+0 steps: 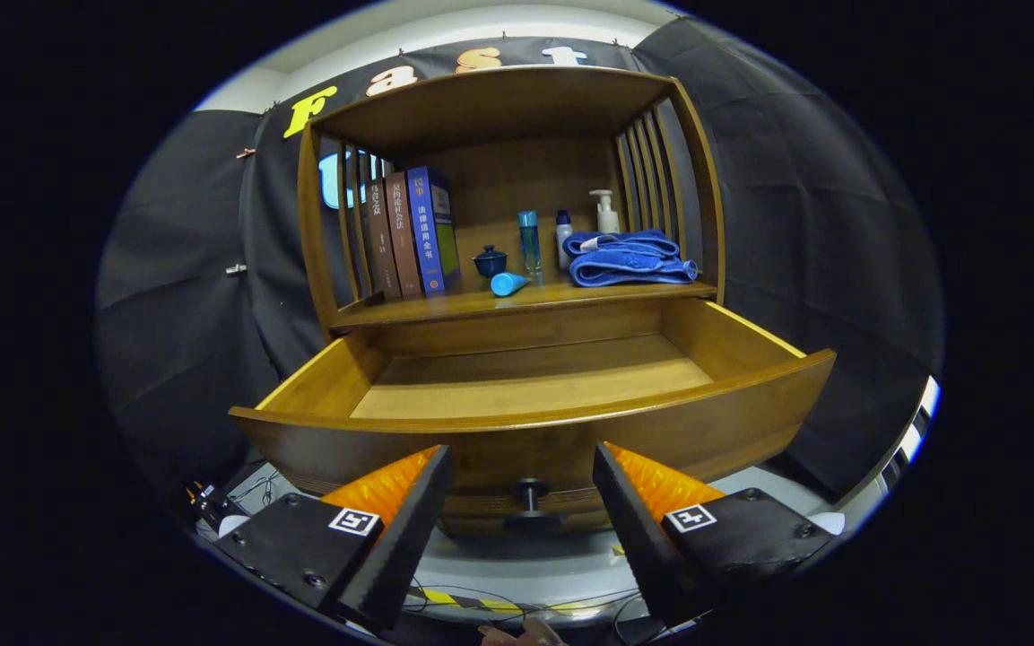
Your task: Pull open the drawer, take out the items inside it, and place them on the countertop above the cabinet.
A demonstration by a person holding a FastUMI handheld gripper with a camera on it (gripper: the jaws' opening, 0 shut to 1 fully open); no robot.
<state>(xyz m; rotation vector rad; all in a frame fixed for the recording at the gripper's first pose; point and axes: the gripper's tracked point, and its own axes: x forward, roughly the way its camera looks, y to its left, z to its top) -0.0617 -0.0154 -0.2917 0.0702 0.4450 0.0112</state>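
So the tongs (521, 467) are spread wide open with nothing in them, sitting right in front of the drawer (530, 422), one finger on each side of its little dark knob (530, 502) but not touching it. The drawer is pulled all the way out and its wooden floor looks bare from here. Beyond it, on the worktop (481, 303) above, there's a row of books (409, 233), a small dark cup (490, 261), a blue tube lying down (508, 283), a couple of bottles (529, 240), a pump bottle (606, 212) and a folded blue towel (629, 257).
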